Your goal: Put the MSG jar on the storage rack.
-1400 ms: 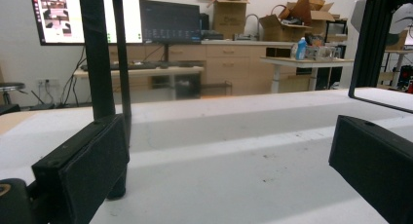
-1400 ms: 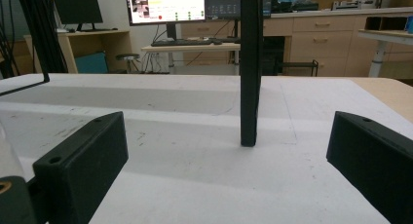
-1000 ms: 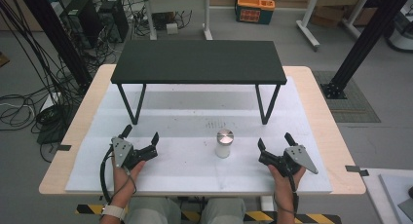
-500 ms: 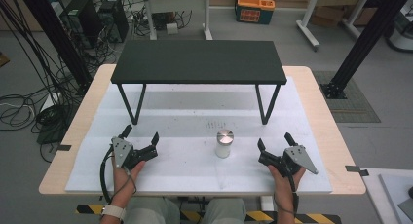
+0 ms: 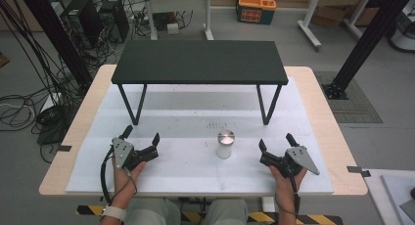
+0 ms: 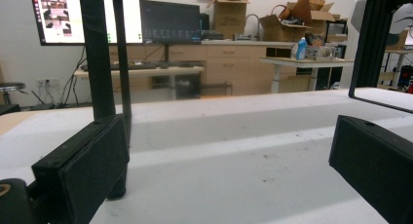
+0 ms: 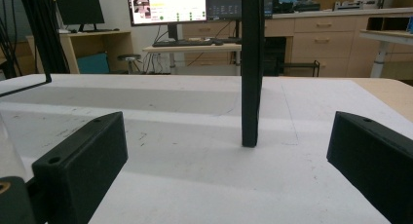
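I see a small white jar [image 5: 225, 145] with a flat silver lid standing upright on the desk [image 5: 195, 161], between my left tongs [image 5: 142, 135] and right tongs [image 5: 275, 141], both spread wide, empty.

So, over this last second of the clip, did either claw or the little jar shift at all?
Nothing visibly changed. The left claw and right claw rest open on the white mat, and the jar stands between them, in front of the black stand.
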Tool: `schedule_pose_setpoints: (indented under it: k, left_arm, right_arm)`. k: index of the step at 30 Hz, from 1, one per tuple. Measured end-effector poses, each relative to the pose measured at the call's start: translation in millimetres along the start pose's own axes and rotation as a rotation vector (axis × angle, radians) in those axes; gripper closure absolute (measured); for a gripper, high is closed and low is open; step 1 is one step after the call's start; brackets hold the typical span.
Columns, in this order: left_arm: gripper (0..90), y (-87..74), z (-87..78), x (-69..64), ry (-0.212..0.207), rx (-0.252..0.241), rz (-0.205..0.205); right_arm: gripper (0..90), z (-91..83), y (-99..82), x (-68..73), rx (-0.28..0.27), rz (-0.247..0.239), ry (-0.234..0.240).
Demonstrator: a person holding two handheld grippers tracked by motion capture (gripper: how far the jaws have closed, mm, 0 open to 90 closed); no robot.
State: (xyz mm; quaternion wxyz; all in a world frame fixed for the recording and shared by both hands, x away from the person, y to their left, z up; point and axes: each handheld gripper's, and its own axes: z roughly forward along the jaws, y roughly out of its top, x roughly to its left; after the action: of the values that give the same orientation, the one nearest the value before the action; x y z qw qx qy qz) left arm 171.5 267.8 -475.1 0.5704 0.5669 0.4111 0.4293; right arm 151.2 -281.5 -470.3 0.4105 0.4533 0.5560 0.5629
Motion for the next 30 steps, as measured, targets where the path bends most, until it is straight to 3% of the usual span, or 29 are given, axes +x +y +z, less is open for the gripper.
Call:
schedule_pose_setpoints:
  k: [17,25,30]
  left_arm:
    - [1.3,0.2,0.1,0.3,-0.002,0.000,0.001]
    - [1.3,0.2,0.1,0.3,-0.002,0.001,0.001]
    - [1.4,0.1,0.1,0.3,-0.002,0.000,0.001]
  right_arm:
    - [1.3,-1.9,1.8,-3.7,0.002,0.029,0.022]
    - [1.5,-8.7,8.7,-1.6,-0.032,0.017,0.059]
    - [2.5,-13.0,13.2,0.3,-0.061,0.026,0.109]
